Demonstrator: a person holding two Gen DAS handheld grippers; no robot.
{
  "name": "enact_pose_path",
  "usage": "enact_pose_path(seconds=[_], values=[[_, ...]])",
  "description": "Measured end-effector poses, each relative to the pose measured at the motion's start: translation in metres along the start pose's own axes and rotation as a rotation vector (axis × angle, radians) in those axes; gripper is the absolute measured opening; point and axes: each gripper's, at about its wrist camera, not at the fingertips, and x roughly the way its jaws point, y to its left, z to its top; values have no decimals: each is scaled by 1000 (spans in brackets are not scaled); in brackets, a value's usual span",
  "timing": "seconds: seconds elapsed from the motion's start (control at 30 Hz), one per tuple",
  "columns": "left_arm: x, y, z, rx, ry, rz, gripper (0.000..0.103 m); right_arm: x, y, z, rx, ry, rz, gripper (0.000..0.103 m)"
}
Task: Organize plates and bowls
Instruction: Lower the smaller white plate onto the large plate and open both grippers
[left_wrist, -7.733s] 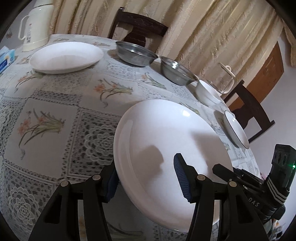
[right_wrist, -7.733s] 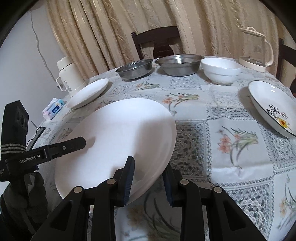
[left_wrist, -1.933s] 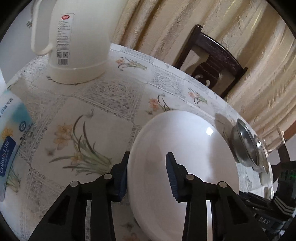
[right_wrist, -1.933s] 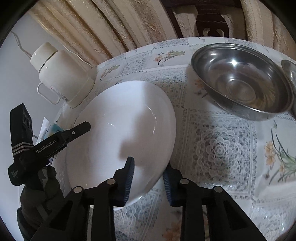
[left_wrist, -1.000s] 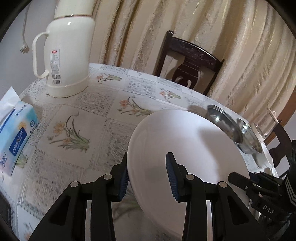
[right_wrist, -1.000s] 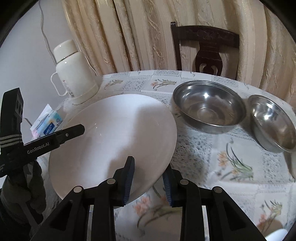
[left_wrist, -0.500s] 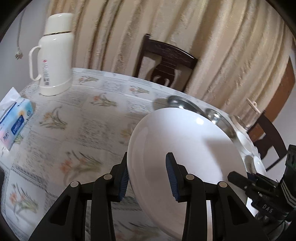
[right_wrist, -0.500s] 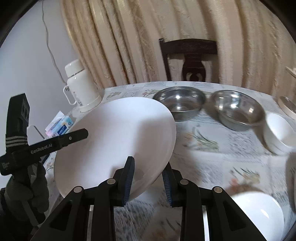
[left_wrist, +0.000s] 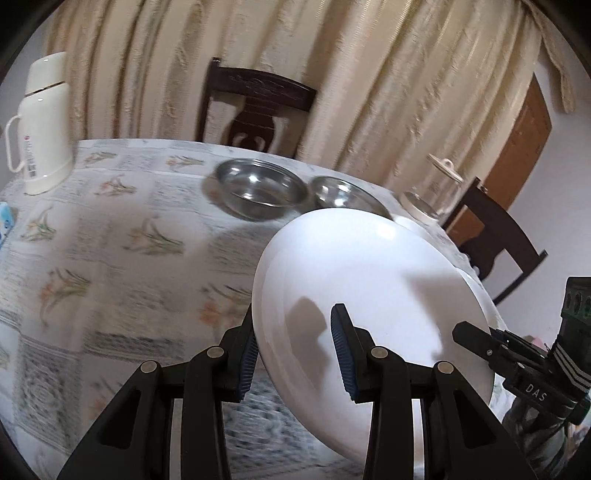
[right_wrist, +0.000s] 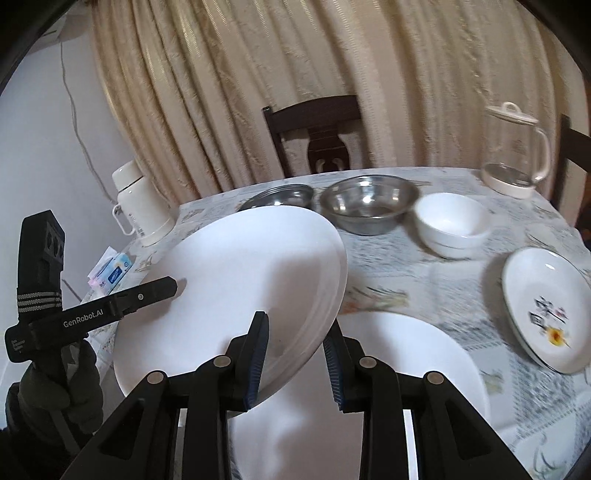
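A white plate (left_wrist: 369, 288) hangs tilted above the table, gripped from both sides. My left gripper (left_wrist: 295, 345) is shut on its left rim, and my right gripper (right_wrist: 295, 356) is shut on its right rim (right_wrist: 325, 295). In the right wrist view a second, larger white plate (right_wrist: 413, 354) lies flat on the tablecloth, just under and right of the held plate. Farther back stand two steel bowls (right_wrist: 365, 206) (left_wrist: 258, 188) and a white bowl (right_wrist: 450, 225). A flower-painted plate (right_wrist: 543, 306) lies at the right.
A glass kettle (right_wrist: 513, 162) stands at the far right corner, a white thermos (left_wrist: 40, 129) at the far left, and a tissue pack (right_wrist: 114, 271) near the left edge. Dark chairs (left_wrist: 255, 107) stand behind the table, before the curtains. A gloved hand (right_wrist: 59, 391) holds the left gripper.
Both grippers have carried the plate away from the thermos, rightward across the table. The larger white plate, the white bowl and the painted plate have come into view.
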Motion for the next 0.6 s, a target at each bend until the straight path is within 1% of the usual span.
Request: enact_pose_path(seconds=[0.33, 0.5, 0.6], values=[[18, -55, -25, 54, 58, -43, 38, -28, -45, -29, 81, -12, -21, 32], [25, -69, -37, 59, 76, -54, 38, -33, -62, -42, 109, 0, -31, 32], [30, -73, -45, 39, 91, -58, 38, -32, -70, -48, 130, 11, -34, 32]])
